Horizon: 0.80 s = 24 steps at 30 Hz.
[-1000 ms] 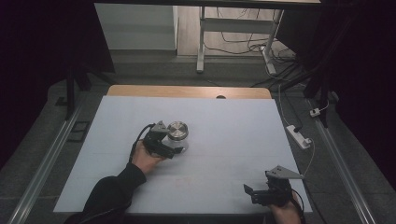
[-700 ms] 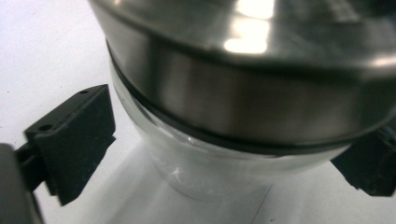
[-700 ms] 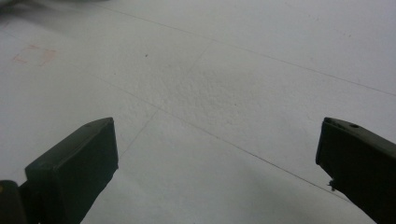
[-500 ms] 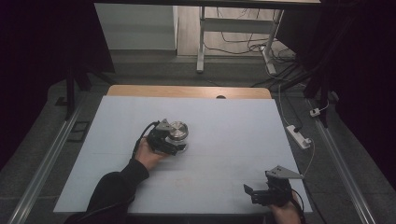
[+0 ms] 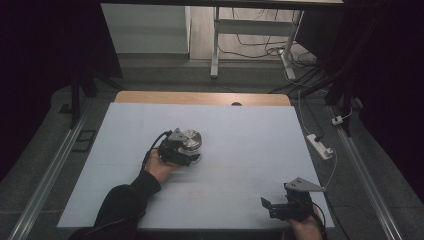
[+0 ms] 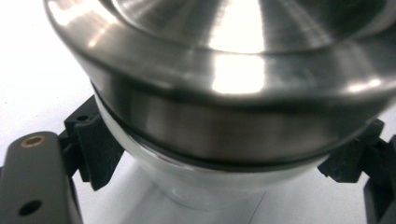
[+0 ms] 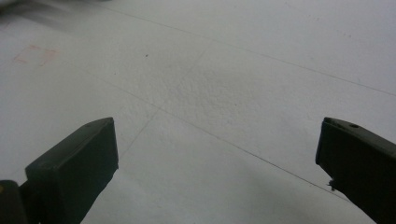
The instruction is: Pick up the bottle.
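Clamped on both flanks of a shiny metal container [image 6: 224, 116], the left gripper's jaws have just been closing, and in the left gripper view their ribbed black pads [image 6: 95, 149] press against the pale lower body, just under the dark seam below the broad steel lid. The container stands upright on the white table, so this looks like the grasp step, with the lift yet to come.

From the high view, the left gripper [image 5: 186, 152] sits left of the table's middle with the container [image 5: 190, 139] at its tip, the person's left hand [image 5: 159, 165] behind it. The table [image 5: 250, 130] is bare on every side of the container, and its far wooden edge and both side edges lie well apart from it, so there is ample room to raise or carry it. The next move probably calls for a level lift, since the lid overhangs the pads and the smooth body could slip.

Seen in the right gripper view, the right gripper [image 7: 217, 154] holds its jaws wide apart over bare tabletop with nothing between them. In the high view it rests near the table's near right corner [image 5: 280, 207], well apart from the container.
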### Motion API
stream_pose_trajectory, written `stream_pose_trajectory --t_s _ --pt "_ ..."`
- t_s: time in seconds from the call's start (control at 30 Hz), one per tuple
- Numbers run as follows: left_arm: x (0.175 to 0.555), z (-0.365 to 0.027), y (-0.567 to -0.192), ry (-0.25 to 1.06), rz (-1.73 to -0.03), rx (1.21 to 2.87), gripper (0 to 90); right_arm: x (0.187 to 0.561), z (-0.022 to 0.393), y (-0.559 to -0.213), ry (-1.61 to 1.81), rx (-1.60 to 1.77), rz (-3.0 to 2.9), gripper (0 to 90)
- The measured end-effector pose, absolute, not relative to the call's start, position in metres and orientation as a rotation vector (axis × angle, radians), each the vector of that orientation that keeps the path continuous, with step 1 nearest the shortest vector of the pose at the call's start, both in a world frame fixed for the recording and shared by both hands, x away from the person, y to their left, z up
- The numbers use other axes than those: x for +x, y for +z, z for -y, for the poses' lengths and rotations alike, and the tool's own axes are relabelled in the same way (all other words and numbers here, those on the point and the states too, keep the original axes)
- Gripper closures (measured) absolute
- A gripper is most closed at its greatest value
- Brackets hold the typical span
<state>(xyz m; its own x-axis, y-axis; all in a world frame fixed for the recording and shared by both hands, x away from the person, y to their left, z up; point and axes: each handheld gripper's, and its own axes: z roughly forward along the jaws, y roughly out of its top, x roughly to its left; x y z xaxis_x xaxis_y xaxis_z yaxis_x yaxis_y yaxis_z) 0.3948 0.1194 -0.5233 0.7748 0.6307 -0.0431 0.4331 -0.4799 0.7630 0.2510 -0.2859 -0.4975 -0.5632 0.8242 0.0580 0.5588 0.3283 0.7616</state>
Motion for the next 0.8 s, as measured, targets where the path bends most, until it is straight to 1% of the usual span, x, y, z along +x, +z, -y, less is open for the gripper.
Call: stream_pose_trajectory --t_s 0.57,0.8 --pt "0.382 -0.120 -0.508 0.324 -0.766 2.150 15.7 0.250 0.286 -0.497 1.102 1.221 -2.256 0.0" --pt "0.373 -0.128 -0.499 0.334 -0.764 2.147 15.7 0.250 0.286 -0.497 1.104 1.216 -2.258 0.0"
